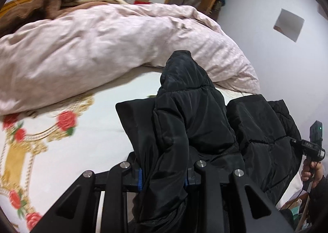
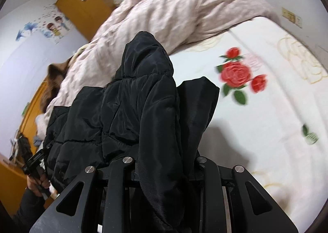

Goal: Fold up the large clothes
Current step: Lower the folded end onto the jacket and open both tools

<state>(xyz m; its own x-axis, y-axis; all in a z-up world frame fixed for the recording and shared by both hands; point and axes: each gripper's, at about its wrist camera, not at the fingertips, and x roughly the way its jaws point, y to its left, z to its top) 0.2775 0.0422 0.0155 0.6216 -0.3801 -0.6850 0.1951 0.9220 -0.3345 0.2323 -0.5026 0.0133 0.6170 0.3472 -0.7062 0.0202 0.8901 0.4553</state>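
The left gripper (image 1: 164, 179) was clenched on a fold of the black jacket (image 1: 184, 122), which rose through the lower middle of the left wrist frame. The right gripper (image 2: 164, 171) likewise gripped the jacket (image 2: 131, 101), bunched at the centre of its frame (the padded cloth hid both sets of jaws). Behind it lay the bed (image 2: 266, 130) with its rose-print sheet, and a pink duvet (image 1: 92, 48) filled the upper left of the left frame.

The jacket (image 1: 194, 130) is black quilted cloth with a slight sheen, the duvet (image 1: 92, 44) wrinkled matt pink cloth, the wardrobe (image 2: 84, 5) smooth wood.
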